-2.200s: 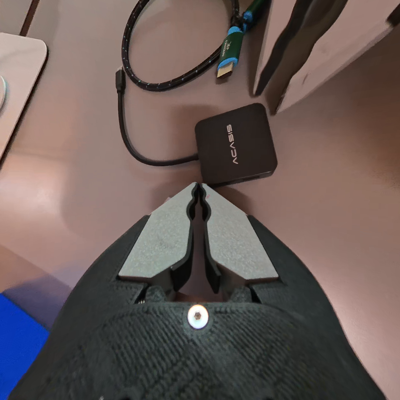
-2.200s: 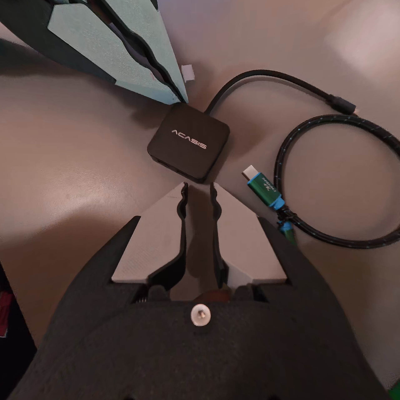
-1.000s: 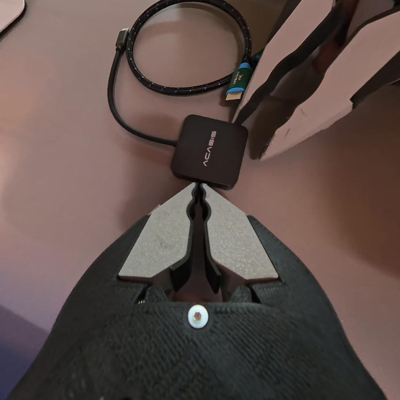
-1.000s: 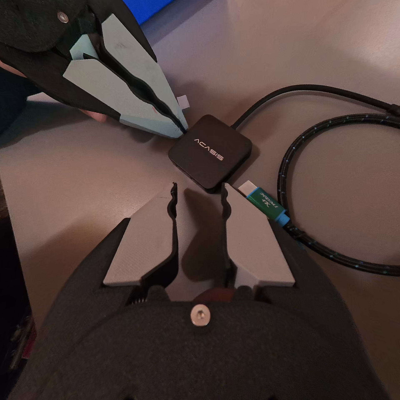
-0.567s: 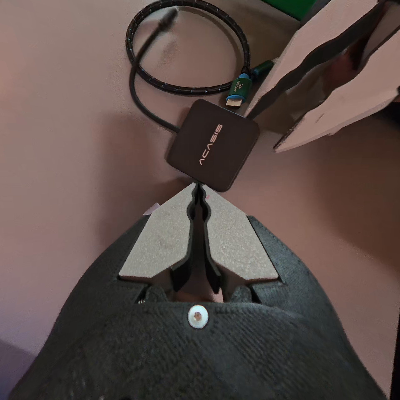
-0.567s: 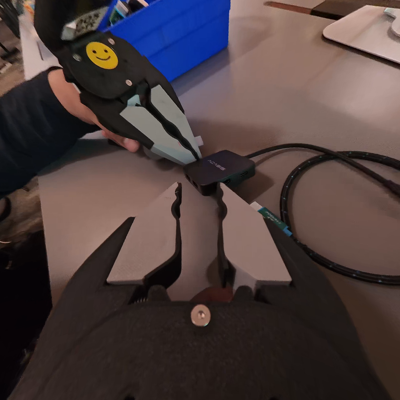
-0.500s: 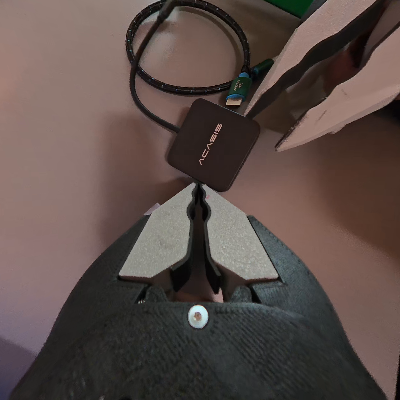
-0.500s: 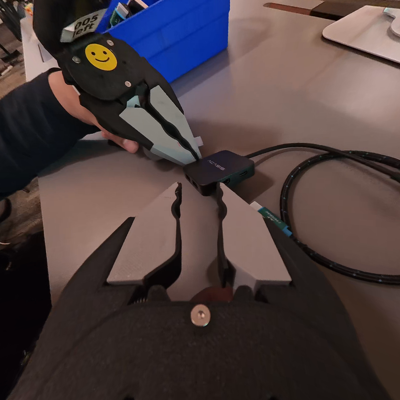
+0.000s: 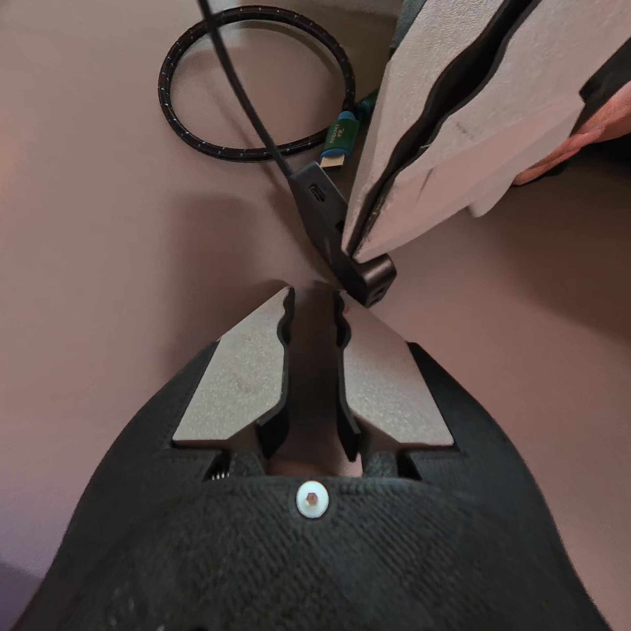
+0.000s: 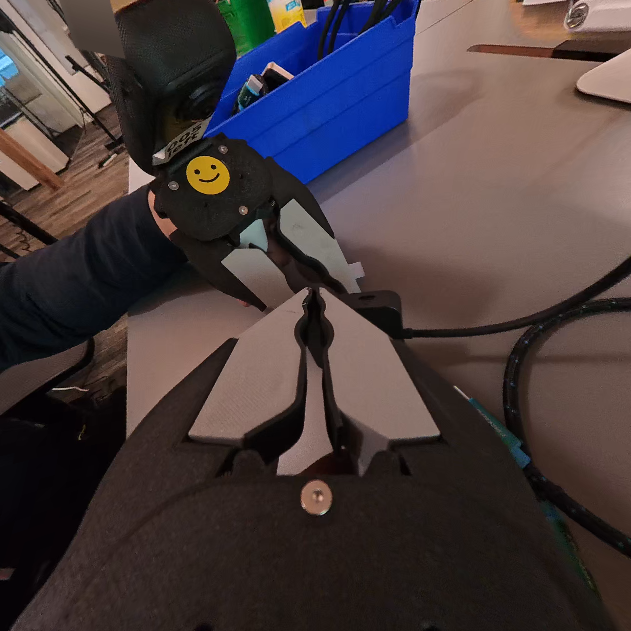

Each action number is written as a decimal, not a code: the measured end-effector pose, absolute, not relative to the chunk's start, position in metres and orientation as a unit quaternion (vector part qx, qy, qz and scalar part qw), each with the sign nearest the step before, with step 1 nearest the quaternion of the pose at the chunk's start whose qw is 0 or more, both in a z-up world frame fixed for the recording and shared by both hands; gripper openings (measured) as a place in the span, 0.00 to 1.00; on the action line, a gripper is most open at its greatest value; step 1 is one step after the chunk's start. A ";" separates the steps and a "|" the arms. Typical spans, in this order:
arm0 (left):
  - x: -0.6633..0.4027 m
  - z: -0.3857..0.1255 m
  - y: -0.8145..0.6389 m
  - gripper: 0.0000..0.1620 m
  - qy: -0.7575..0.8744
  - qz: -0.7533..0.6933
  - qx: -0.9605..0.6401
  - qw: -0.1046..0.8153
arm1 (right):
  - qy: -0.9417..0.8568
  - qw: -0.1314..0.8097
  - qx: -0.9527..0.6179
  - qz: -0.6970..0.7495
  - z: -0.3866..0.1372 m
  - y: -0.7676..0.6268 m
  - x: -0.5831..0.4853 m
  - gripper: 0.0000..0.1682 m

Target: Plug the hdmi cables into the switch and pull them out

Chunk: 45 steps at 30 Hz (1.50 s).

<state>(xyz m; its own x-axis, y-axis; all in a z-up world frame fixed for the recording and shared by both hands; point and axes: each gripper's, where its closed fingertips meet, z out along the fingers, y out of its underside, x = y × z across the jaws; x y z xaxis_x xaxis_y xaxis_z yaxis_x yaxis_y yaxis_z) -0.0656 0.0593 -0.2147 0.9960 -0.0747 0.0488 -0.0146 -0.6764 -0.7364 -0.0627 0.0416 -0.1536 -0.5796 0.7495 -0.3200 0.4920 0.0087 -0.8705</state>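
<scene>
The black square switch [image 9: 327,211] is tipped up on its edge, with its thin black lead [image 9: 246,92] running away from it. My right gripper [image 10: 314,291] is shut on the switch [image 10: 379,307], and in the left wrist view it comes in from the upper right [image 9: 351,252]. My left gripper [image 9: 314,293] is open and empty, its right fingertip just beside the switch's near corner; it also shows in the right wrist view [image 10: 307,283]. The HDMI plug [image 9: 341,136], green and blue with a gold tip, lies unplugged on the table behind the switch, on its braided black cable [image 9: 239,146].
A blue bin [image 10: 324,102] holding cables and small parts stands at the back of the grey table. A white flat object [image 10: 607,82] lies at the far right. The table's edge [image 10: 128,341] runs down the left. A dark sleeve [image 10: 85,266] reaches in from the left.
My left gripper has opened and let go of the switch. My right gripper has shut on the switch and tipped it from flat onto its edge.
</scene>
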 end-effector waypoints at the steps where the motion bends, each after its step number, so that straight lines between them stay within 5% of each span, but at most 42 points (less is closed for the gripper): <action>1: -0.064 -0.215 0.059 0.16 0.030 -0.038 -0.915 0.401 | -0.702 0.117 -0.442 0.546 -0.154 0.041 -0.062 0.00; 8: -0.051 -0.215 0.049 0.39 0.071 -0.042 -0.921 0.382 | -0.686 0.117 -0.448 0.562 -0.153 0.047 -0.059 0.00; 14: -0.034 -0.215 0.059 0.46 0.092 -0.010 -0.920 0.381 | -0.688 0.131 -0.449 0.555 -0.153 0.046 -0.060 0.00; 19: -0.050 -0.208 0.075 0.34 0.076 0.102 -0.905 0.405 | -0.685 0.131 -0.449 0.558 -0.153 0.048 -0.061 0.00; 25: -0.071 -0.199 0.082 0.08 0.108 0.219 -0.872 0.425 | -0.682 0.124 -0.445 0.567 -0.152 0.053 -0.057 0.00; 39: -0.089 -0.141 0.076 0.07 0.204 0.303 -0.740 0.565 | -0.699 0.249 -0.473 0.474 -0.166 0.113 -0.045 0.14; 45: -0.063 -0.125 0.073 0.07 0.251 0.281 -0.693 0.615 | -0.659 0.265 -0.452 0.540 -0.135 0.112 -0.042 0.21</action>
<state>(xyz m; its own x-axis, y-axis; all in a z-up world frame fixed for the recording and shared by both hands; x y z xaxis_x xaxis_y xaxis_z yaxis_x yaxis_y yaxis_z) -0.0633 0.0733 -0.1251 0.7162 -0.0021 -0.6978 -0.6931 -0.1183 -0.7110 -0.0421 0.1122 -0.1348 -0.4511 0.8817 -0.1381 0.3088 0.0090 -0.9511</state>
